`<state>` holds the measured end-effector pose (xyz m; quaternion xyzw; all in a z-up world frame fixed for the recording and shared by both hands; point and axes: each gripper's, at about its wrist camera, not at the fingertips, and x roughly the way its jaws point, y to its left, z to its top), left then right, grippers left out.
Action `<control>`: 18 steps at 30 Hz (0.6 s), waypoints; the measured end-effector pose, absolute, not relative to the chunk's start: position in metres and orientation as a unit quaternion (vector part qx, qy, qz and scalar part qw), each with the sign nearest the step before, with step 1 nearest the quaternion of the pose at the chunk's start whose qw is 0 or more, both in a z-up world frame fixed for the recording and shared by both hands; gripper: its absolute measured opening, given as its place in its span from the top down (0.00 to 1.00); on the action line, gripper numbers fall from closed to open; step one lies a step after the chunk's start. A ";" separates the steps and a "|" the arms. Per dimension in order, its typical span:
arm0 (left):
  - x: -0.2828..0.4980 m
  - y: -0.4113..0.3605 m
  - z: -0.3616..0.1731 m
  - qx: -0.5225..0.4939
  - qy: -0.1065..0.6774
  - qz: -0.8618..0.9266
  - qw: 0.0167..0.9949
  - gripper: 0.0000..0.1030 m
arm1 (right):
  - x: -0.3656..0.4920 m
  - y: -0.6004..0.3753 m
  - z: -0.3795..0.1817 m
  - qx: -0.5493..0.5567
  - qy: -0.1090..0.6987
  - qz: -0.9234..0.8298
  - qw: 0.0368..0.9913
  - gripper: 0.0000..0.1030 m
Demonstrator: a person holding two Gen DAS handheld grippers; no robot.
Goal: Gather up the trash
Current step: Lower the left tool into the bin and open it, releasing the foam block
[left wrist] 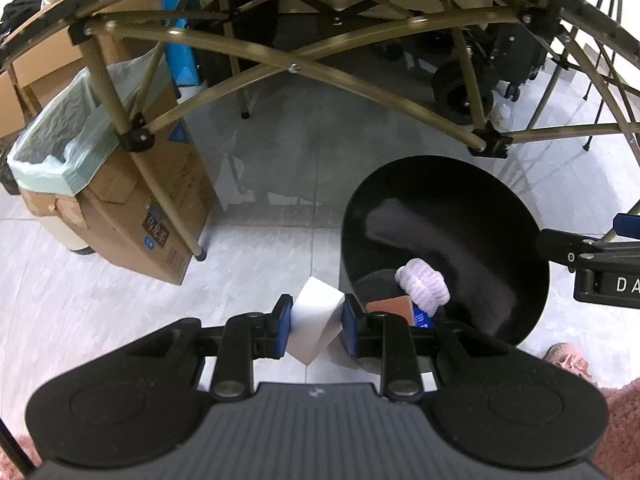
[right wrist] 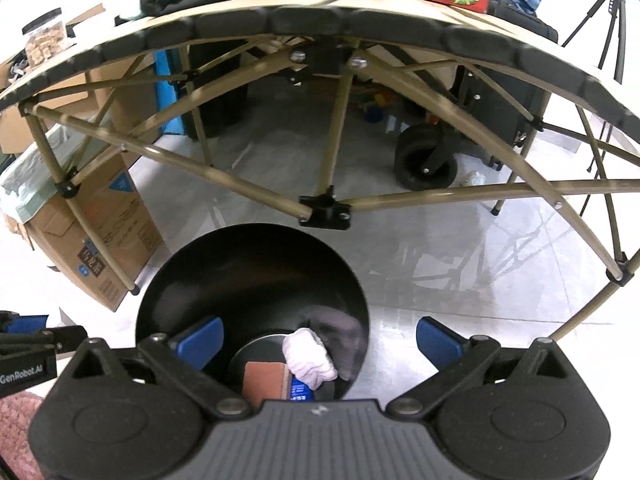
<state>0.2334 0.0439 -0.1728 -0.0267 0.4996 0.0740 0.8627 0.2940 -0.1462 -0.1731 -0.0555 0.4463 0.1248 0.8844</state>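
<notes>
A person's left tool (left wrist: 316, 326) grips a white block (left wrist: 316, 320), probably a sponge or foam scrap, its blue pads pressed against both sides, just beside the rim of a black bin (left wrist: 444, 248) standing on the tiled floor. The block hangs at about nine o'clock from the bin's mouth, not yet over it. Inside the bin lie a crumpled pale pink wad (left wrist: 424, 286), a reddish-brown card (left wrist: 392, 306) and a blue packet (left wrist: 424, 318). The right tool (right wrist: 320, 340) hovers directly above the same bin with its jaws spread wide and nothing between them. A folding surface (right wrist: 320, 16) arches overhead at twelve o'clock, and a lined cardboard box (left wrist: 132, 208) sits off at ten o'clock.

To finish the drop cleanly, the left tool would likely need to travel toward three o'clock until the block sits fully over the opening, well inside the rim, before the pads part. Because the block looks light, a low release should keep it from bouncing off the edge. The empty right tool is best lifted clear so the two do not collide above the bin.
</notes>
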 end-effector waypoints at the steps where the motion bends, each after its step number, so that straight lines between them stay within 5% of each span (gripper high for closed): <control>1: 0.234 0.042 -0.172 -0.025 0.498 0.072 0.864 0.74 | 0.294 -0.148 -0.173 -0.054 0.446 0.123 0.885 0.00; 18: 0.256 -0.011 -0.164 0.007 0.475 0.023 0.880 0.74 | 0.290 -0.187 -0.162 -0.024 0.431 0.088 0.898 0.00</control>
